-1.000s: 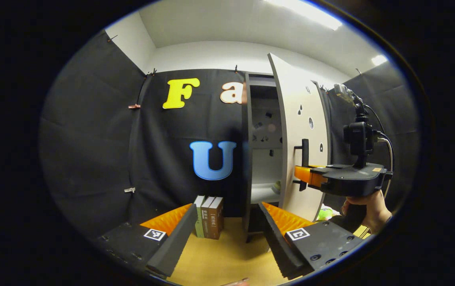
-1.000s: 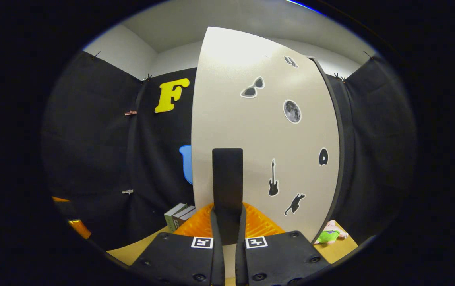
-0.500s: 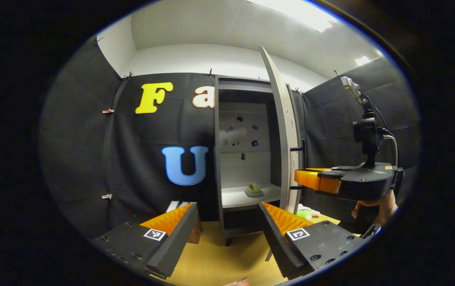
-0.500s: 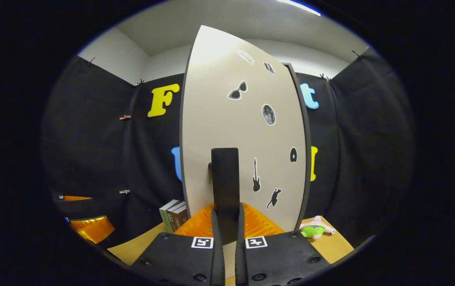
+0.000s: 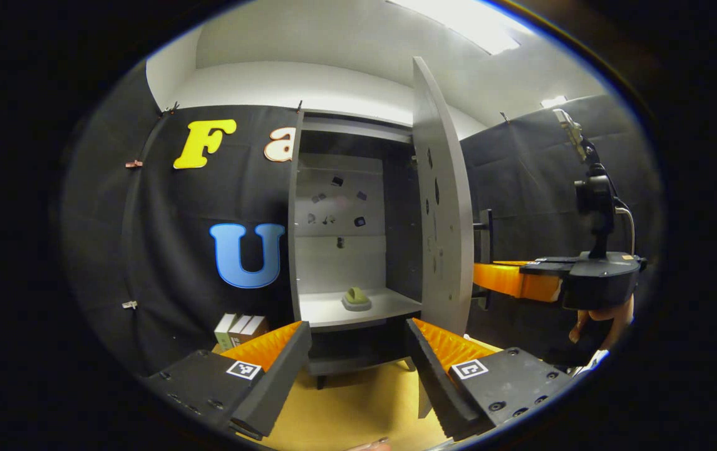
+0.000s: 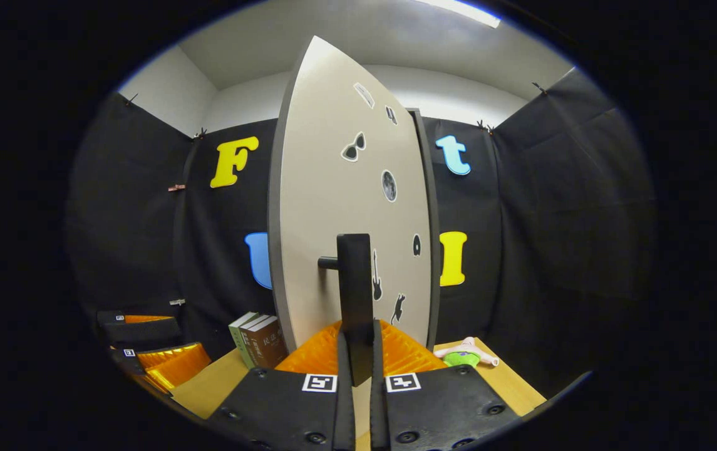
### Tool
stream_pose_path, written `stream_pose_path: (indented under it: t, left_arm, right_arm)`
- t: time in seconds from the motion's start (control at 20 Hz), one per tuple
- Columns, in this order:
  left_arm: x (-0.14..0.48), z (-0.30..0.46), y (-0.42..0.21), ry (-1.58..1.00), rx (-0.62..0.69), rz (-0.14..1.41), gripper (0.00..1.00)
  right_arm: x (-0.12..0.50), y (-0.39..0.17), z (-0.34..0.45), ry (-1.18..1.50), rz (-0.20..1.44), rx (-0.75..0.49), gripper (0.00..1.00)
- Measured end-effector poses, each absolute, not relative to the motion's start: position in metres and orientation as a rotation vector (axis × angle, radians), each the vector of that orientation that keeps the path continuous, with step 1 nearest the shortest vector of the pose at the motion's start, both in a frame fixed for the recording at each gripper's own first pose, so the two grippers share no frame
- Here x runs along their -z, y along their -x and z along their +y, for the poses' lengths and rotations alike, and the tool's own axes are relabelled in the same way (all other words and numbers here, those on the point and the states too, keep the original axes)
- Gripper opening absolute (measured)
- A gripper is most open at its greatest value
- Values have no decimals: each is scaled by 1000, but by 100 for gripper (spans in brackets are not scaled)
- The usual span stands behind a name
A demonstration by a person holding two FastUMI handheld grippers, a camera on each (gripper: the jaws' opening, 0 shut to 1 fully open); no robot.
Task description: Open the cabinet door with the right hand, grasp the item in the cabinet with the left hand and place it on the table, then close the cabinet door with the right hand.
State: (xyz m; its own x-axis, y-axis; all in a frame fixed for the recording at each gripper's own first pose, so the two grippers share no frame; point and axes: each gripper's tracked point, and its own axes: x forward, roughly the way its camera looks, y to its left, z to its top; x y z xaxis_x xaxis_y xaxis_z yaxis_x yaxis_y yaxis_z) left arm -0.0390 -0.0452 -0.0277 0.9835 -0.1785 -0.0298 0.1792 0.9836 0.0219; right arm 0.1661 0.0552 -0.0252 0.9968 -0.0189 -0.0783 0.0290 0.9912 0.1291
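Observation:
A grey cabinet stands on the table with its door swung wide open. On its white shelf lies a small green item. My left gripper is open in front of the cabinet, below the shelf, with nothing between its fingers. In the right gripper view the pale door with black stickers is close ahead, and my right gripper is shut on its black bar handle. The right gripper also appears in the left gripper view, held by a hand at the door's outer side.
Several books stand left of the cabinet; they show as books in the right gripper view. A green and pink plush toy lies on the wooden table right of the door. Black cloth walls close the booth.
The door has swung further open under my right gripper's pull, baring the shelf and the green item. My left gripper has turned to face the cabinet's inside.

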Motion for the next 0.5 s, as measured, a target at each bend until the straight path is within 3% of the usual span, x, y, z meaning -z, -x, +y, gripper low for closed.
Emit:
stream_pose_path:
  t: [0.5]
  left_arm:
    - [30, -100, -25, -15, 291, 34, 94]
  right_arm:
    - [31, -154, 14, -90, 112, 95, 12]
